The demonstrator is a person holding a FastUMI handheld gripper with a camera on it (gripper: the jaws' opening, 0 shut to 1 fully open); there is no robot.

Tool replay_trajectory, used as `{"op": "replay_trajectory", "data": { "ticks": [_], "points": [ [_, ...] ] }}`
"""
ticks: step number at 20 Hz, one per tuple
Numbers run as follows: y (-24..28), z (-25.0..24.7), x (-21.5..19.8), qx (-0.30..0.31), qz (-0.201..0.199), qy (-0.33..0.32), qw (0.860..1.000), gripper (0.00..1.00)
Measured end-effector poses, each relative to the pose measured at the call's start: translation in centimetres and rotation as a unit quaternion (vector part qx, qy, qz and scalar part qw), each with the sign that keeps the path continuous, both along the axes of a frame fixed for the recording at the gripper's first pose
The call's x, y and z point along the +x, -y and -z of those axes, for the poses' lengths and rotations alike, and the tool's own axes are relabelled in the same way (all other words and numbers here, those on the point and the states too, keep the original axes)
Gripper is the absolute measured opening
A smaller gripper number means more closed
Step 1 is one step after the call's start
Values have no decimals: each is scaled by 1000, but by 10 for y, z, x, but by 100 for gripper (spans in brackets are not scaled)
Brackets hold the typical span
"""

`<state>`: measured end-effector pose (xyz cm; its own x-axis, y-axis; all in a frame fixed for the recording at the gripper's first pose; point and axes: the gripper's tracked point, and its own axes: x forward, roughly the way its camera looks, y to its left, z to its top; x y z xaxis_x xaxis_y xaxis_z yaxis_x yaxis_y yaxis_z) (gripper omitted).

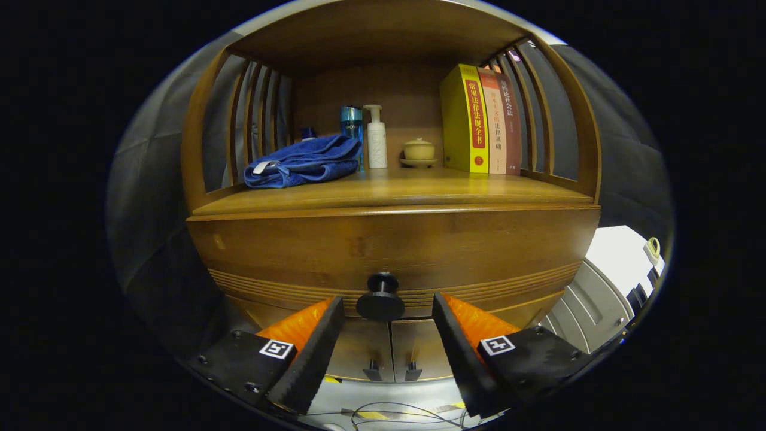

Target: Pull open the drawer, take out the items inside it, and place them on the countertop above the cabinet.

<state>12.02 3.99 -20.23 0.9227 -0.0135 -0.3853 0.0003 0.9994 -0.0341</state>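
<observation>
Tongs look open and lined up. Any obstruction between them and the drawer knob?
Probably not. The tongs are open, with the knob sitting between the fingertips and nothing crossing the gap. The drawer front is closed behind it. Closing on the knob looks feasible from here.

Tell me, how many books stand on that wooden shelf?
3, upright side by side at the shelf's right end: yellow book, orange-spined book, brown book. More might hide behind them.

Gripper: two wedge-shaped fingers, inner faces rough like foam, outer flanks ribbed; behind each, a flat dark mounting plate with round screw heads; each plate carries a small square black-and-white marker near the finger base.
</observation>
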Motion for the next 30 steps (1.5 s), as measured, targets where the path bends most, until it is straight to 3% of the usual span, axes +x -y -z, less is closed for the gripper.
{"op": "replay_trajectory", "data": {
  "ticks": [5,8,18,30],
  "points": [
    [-3,3,9,3,-2,3,1000,89],
    [-7,7,12,-4,-4,-5,1000,58],
    [-9,9,4,8,11,-11,1000,48],
    [-12,6,-78,18,25,-32,999,46]
  ]
}}
